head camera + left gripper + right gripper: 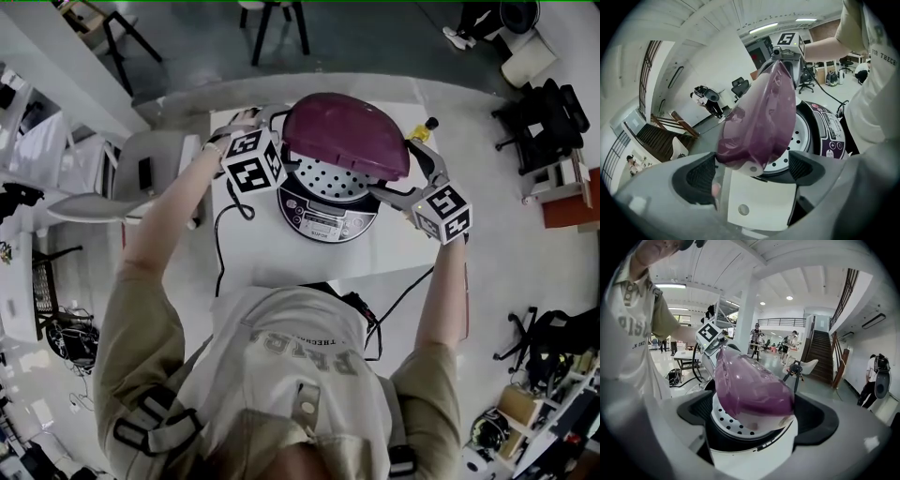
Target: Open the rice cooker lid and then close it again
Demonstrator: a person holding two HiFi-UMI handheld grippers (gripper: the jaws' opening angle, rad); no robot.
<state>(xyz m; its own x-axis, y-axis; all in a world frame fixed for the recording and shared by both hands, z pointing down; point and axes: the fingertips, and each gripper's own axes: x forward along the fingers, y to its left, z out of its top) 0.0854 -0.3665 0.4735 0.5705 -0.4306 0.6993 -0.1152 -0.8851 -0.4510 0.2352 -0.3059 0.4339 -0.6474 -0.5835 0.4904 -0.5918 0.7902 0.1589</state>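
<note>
Both forearms extended forward. The left claw (281, 141) and right claw (398, 169) angle downward, turned inward toward each other. Jaws of each stand wide apart, pads gripping nothing.

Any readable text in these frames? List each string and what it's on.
"N ONES": small print on the person's shirt, cut off.
"THECH": same shirt, left gripper view, cut off.
Large shirt lettering: too distorted to read.
Rice cooker control panel: print too small.
Marker cubes: square patterns, no letters.
</note>
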